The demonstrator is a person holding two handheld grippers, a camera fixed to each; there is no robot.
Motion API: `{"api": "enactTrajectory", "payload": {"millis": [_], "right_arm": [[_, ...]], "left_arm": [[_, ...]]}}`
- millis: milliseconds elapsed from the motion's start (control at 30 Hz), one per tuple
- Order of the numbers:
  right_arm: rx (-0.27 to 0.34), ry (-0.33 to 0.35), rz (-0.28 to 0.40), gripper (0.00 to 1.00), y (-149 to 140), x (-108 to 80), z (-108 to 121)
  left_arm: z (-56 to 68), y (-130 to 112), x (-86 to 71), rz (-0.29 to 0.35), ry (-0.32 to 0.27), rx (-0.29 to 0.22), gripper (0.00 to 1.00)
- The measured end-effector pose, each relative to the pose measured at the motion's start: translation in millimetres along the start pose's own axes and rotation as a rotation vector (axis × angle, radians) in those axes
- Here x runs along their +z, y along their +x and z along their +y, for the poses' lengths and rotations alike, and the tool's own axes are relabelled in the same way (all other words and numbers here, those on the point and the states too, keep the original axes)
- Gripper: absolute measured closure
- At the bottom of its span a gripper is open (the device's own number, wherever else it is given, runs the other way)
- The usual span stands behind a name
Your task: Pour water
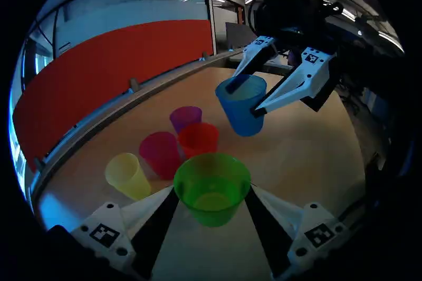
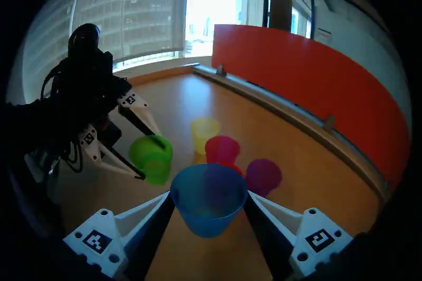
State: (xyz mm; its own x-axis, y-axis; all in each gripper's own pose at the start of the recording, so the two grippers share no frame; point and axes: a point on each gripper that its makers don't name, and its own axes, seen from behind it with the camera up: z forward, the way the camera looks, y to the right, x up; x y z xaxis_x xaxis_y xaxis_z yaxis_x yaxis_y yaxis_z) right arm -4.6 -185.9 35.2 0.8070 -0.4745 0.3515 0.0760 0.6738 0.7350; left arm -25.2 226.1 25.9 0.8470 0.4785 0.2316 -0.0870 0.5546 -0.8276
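My left gripper (image 1: 212,196) is shut on a green cup (image 1: 212,187), held upright just above the wooden table. The right gripper view has that cup (image 2: 152,158) and the left gripper (image 2: 150,155) at the left. My right gripper (image 2: 208,201) is shut on a blue cup (image 2: 208,198), lifted above the table and roughly upright. In the left gripper view the blue cup (image 1: 241,103) hangs higher and farther off, tilted slightly, between the right gripper's (image 1: 242,100) white fingers. Something pale shows at the bottom of both cups; I cannot tell whether it is water.
Four more cups stand together on the table (image 1: 295,154): yellow (image 1: 127,175), pink (image 1: 161,153), red (image 1: 199,139) and purple (image 1: 185,118). A raised ledge (image 1: 132,96) with a red wall panel (image 1: 105,65) behind it runs along the table's far side.
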Motion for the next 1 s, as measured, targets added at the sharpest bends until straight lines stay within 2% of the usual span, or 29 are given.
{"api": "enactTrajectory", "payload": {"millis": [200, 500, 800, 1000], "right_arm": [[-0.011, 0.005, -0.041, 0.08, -14, 4.5, 3], [-0.016, 0.020, -0.103, 0.08, -33, 11.9, 2], [-0.010, 0.026, -0.125, 0.08, -43, 16.2, 4], [-0.008, 0.028, -0.137, 0.08, -53, 20.4, 5]], "left_arm": [[-3.4, -10, 6.7, -0.046, -0.010, 0.009, 0.15], [-7.8, -13, 17.1, -0.078, -0.026, -0.003, 0.15], [-12.2, -12, 25.4, -0.108, -0.036, 0.014, 0.15], [-12.9, -19, 32.4, -0.132, -0.048, 0.006, 0.15]]}}
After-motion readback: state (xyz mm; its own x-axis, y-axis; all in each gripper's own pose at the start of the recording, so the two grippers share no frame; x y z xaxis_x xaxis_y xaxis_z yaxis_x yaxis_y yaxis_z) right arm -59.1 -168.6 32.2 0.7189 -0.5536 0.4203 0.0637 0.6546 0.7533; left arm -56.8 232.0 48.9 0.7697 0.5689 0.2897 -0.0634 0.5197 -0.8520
